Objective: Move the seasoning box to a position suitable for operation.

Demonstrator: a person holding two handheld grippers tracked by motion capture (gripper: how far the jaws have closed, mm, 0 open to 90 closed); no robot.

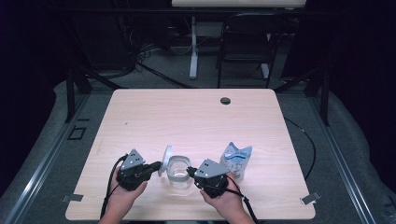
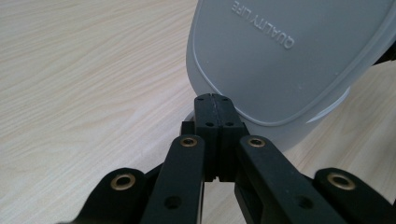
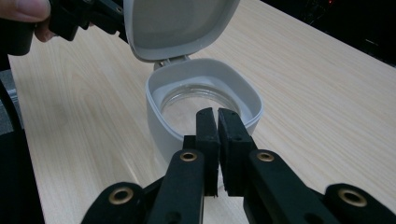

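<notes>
A small white container (image 1: 178,173) stands near the table's front edge with its hinged lid (image 1: 166,160) raised. In the right gripper view its rim (image 3: 159,116) rings a clear round inside, under the lid (image 3: 177,23). My left gripper (image 1: 156,165) is shut, with its tips (image 2: 214,99) against the lower outer face of the lid (image 2: 280,60), which bears raised lettering. My right gripper (image 1: 190,171) is shut with nothing between its jaws. Its tips (image 3: 216,112) reach over the container's near wall and hide part of it.
A blue and white pouch (image 1: 236,159) stands just right of the right hand. The wooden table (image 1: 187,116) has a cable hole (image 1: 225,100) near its far edge. A dark chair (image 1: 245,42) and another table's leg stand beyond it.
</notes>
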